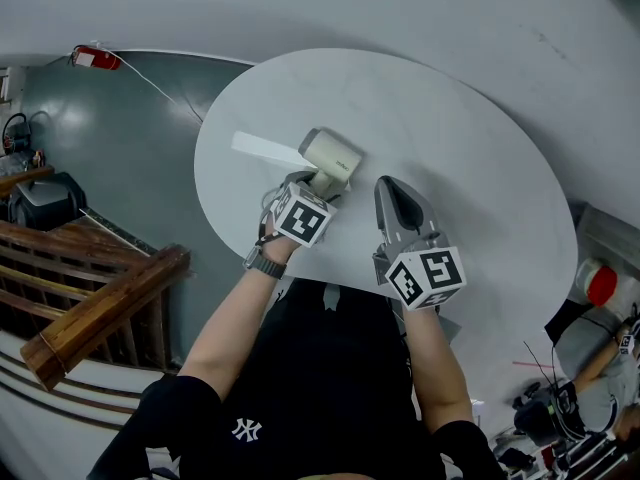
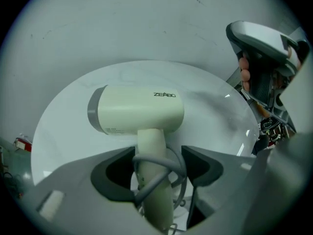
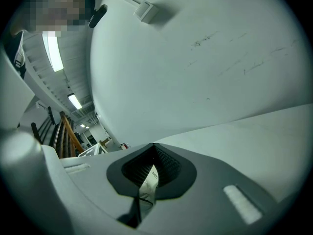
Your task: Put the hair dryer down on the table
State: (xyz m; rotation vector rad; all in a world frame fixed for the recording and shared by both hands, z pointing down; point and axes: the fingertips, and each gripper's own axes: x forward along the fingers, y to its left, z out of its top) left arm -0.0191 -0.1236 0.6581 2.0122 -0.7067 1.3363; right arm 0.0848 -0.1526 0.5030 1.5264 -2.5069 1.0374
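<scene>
The left tongs [image 2: 156,163] are clamped on the handle of the hair dryer [image 2: 139,109], with a grey cord [image 2: 159,173] looped round the handle right where the pads grip. The dryer's pale barrel stands just ahead of the tongs and lies crosswise to them. Beyond and below it spreads the round white bench [image 2: 210,111]. From the head view the left tongs [image 1: 325,180] hold the hair dryer [image 1: 332,154] over the near part of the bench [image 1: 450,148]; whether the barrel already touches the top cannot be told.

The right tongs [image 3: 152,173] are drawn together on a thin pale strip [image 3: 149,180] with print on it, perhaps a label. In the head view the right tongs [image 1: 395,200] hang just beside the left pair, carrying nothing of the dryer's weight.

The step in hand looks like the set-down itself, not yet finished. The next move calls for lowering the left tongs until the barrel and handle rest flat on the bench, then letting the pads part and drawing back without snagging the cord loop.
</scene>
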